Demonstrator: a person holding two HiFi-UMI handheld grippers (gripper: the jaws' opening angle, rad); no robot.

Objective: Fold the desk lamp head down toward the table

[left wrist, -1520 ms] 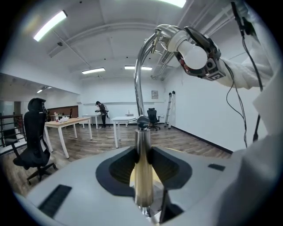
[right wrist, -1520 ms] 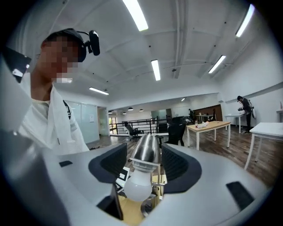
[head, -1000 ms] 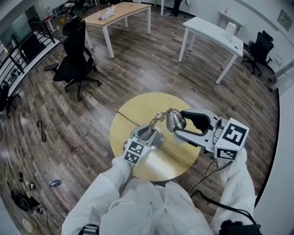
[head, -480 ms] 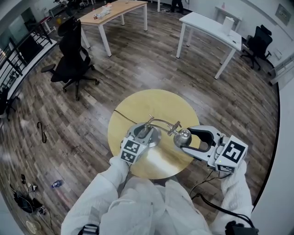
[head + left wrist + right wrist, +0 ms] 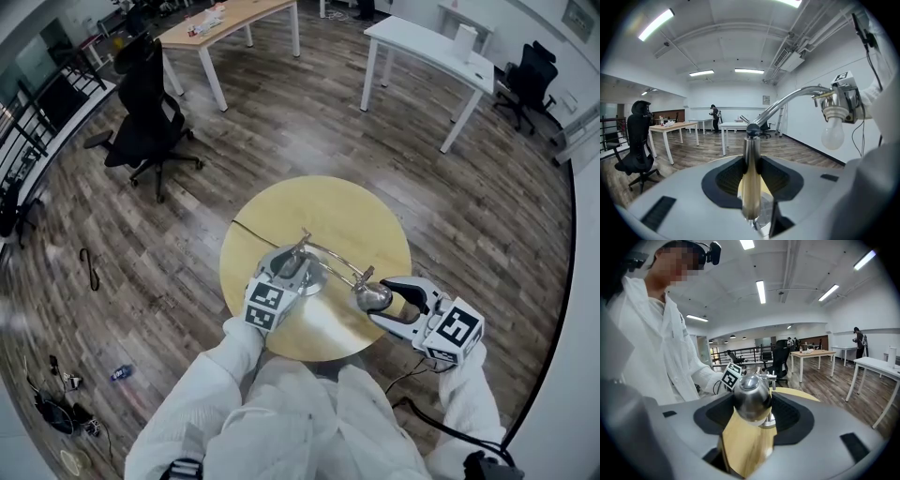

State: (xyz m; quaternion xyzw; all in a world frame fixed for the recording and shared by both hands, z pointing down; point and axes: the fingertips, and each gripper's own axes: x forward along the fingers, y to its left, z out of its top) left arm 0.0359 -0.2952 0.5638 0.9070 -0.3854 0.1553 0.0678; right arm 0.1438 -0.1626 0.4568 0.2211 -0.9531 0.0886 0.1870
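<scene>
Right gripper view: I'm pinching the lamp head (image 5: 750,392) across its dome w/ the right gripper (image 5: 751,408); left gripper (image 5: 751,173) is clamping the lamp post (image 5: 751,154). Head is hanging low nr the round table's (image 5: 309,211) right edge. Risk: polished dome slipping out, or lamp base (image 5: 317,274) tipping if left grip loosens. Open floor is lying beyond that edge.

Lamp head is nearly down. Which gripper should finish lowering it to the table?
Right. The right gripper is clamped on the rounded chrome lamp head, low over the round yellow table; the left gripper is clamped on the lamp's upright chrome post, steadying it.
</scene>
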